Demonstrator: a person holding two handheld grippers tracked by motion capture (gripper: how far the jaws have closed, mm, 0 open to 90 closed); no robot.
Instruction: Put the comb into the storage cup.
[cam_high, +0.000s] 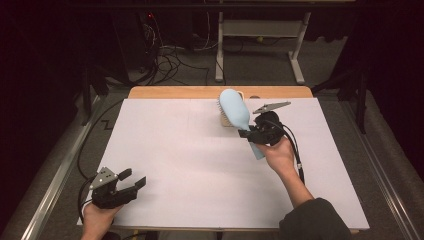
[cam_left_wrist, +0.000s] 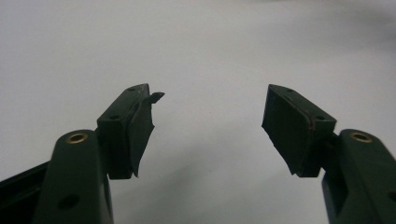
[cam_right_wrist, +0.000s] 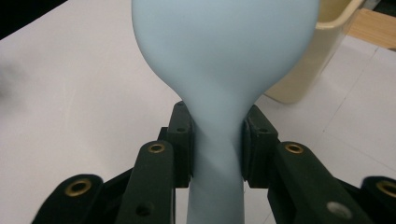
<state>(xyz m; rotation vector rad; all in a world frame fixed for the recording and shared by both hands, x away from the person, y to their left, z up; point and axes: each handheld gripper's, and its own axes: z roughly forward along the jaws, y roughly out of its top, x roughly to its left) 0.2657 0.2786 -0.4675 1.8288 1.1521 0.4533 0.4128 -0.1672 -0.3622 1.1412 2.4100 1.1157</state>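
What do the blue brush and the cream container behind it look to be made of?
Blue brush: probably moulded plastic, perhaps rubber-coated; smooth, matte, seamless, with soft highlights. Cream container: likely hard plastic; even colour, slight sheen, rounded moulded rim. Neither is certain from looks alone.

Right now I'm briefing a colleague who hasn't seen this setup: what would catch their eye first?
The pale blue hairbrush stands out first: the right gripper clamps its handle and holds it raised over the far right of the white table, in front of a cream container. Next is the left gripper, at the near left corner, jaws apart with nothing between them.
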